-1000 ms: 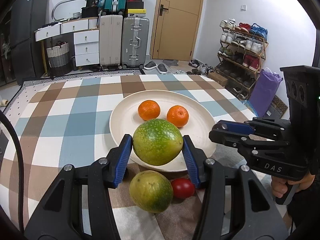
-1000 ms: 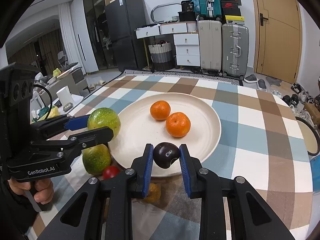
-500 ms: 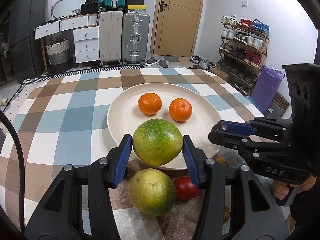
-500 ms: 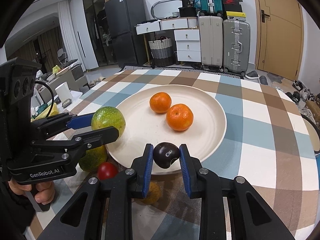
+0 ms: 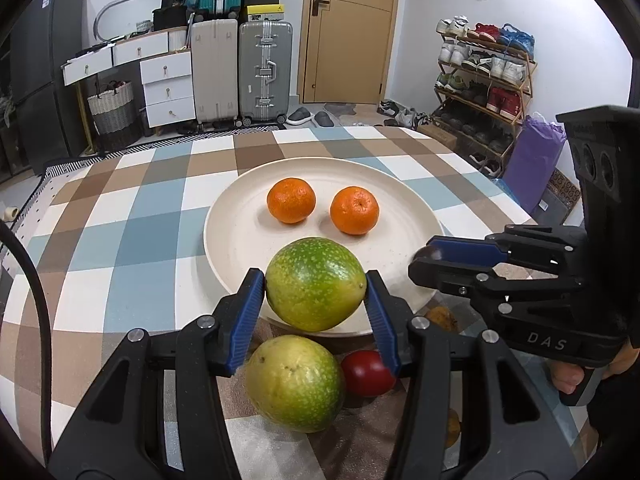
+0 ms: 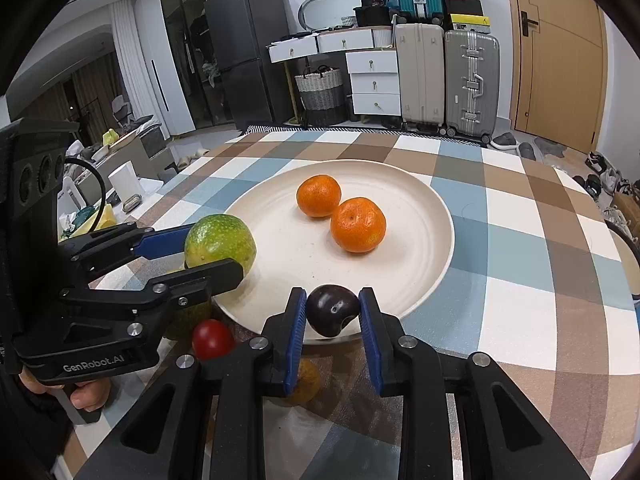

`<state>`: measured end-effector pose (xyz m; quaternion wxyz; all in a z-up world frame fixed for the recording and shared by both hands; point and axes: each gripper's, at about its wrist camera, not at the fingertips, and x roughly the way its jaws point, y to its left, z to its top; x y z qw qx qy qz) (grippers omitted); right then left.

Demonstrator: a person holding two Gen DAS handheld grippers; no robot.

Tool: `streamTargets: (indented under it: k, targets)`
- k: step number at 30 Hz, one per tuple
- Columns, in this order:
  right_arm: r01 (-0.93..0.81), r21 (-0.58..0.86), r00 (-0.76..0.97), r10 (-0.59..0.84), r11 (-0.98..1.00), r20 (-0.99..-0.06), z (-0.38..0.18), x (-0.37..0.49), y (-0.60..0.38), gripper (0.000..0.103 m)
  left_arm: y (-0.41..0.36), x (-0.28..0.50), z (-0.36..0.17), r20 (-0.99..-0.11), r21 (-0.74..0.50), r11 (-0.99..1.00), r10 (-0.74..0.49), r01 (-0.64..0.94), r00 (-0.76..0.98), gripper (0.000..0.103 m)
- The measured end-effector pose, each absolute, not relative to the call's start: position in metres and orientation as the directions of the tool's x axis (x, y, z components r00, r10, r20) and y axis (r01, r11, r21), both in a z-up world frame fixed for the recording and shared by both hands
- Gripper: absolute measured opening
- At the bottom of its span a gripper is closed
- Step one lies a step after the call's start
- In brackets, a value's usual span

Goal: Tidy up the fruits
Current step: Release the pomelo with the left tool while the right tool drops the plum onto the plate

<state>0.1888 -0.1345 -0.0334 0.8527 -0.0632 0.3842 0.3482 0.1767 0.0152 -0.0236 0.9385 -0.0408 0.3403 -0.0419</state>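
Note:
A cream plate (image 5: 240, 216) (image 6: 424, 208) on the checked tablecloth holds two oranges (image 5: 291, 200) (image 5: 354, 210) (image 6: 319, 195) (image 6: 358, 224). My left gripper (image 5: 316, 296) is shut on a green mango (image 5: 315, 283) (image 6: 219, 245) above the plate's near left rim. My right gripper (image 6: 332, 311) is shut on a dark plum (image 6: 332, 309) above the plate's near rim; in the left wrist view it (image 5: 430, 258) enters from the right. A second green mango (image 5: 295, 382), a red tomato (image 5: 367, 373) (image 6: 212, 338) and a small yellow-brown fruit (image 5: 440, 315) (image 6: 306, 380) lie on the cloth before the plate.
The checked tablecloth (image 5: 132, 216) covers the table. Beyond the far edge stand suitcases (image 5: 264, 68), white drawers (image 5: 166, 80) and a shoe rack (image 5: 484, 76). A cable (image 5: 38, 304) hangs at the left.
Both grippers have moved forward and a little higher toward the plate, each still holding its fruit. The fruits on the cloth have not moved.

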Motion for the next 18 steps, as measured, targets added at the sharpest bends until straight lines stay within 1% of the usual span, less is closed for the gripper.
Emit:
streamTargets:
  k: [1, 3, 7, 9, 11, 13, 16, 17, 18]
  targets:
    - [-0.643, 0.158, 0.462, 0.545, 0.749, -0.699, -0.034, 0.189, -0.134, 0.028, 0.016, 0.177, -0.024, -0.635, -0.108, 0.993, -0.107, 0.050, 0.765, 0.048]
    - [-0.649, 0.156, 0.461, 0.548, 0.745, -0.698, -0.033, 0.187, -0.133, 0.032, 0.017, 0.177, -0.024, -0.636, -0.109, 0.993, -0.107, 0.049, 0.764, 0.048]
    - [-0.643, 0.137, 0.480, 0.536, 0.753, -0.695, -0.032, 0.185, -0.134, 0.036, 0.018, 0.178, -0.024, -0.635, -0.107, 0.993, -0.103, 0.045, 0.766, 0.048]
    - [-0.636, 0.137, 0.492, 0.536, 0.760, -0.686, -0.030, 0.184, -0.136, 0.041, 0.018, 0.176, -0.023, -0.634, -0.112, 0.993, -0.102, 0.039, 0.767, 0.048]
    - [-0.628, 0.142, 0.500, 0.536, 0.765, -0.680, -0.029, 0.183, -0.139, 0.049, 0.021, 0.176, -0.024, -0.631, -0.130, 0.991, -0.112, 0.038, 0.768, 0.048]
    - [-0.625, 0.144, 0.496, 0.533, 0.767, -0.686, -0.030, 0.182, -0.140, 0.050, 0.023, 0.176, -0.024, -0.630, -0.129, 0.991, -0.104, 0.029, 0.769, 0.048]
    - [-0.630, 0.131, 0.498, 0.527, 0.766, -0.688, -0.029, 0.178, -0.140, 0.057, 0.024, 0.173, -0.023, -0.628, -0.128, 0.991, -0.100, 0.024, 0.771, 0.048]
    - [-0.632, 0.126, 0.500, 0.526, 0.765, -0.688, -0.029, 0.176, -0.140, 0.060, 0.024, 0.172, -0.023, -0.628, -0.129, 0.991, -0.098, 0.021, 0.772, 0.049]
    - [-0.634, 0.120, 0.503, 0.525, 0.764, -0.686, -0.028, 0.175, -0.140, 0.066, 0.026, 0.171, -0.023, -0.627, -0.131, 0.991, -0.096, 0.017, 0.773, 0.049]
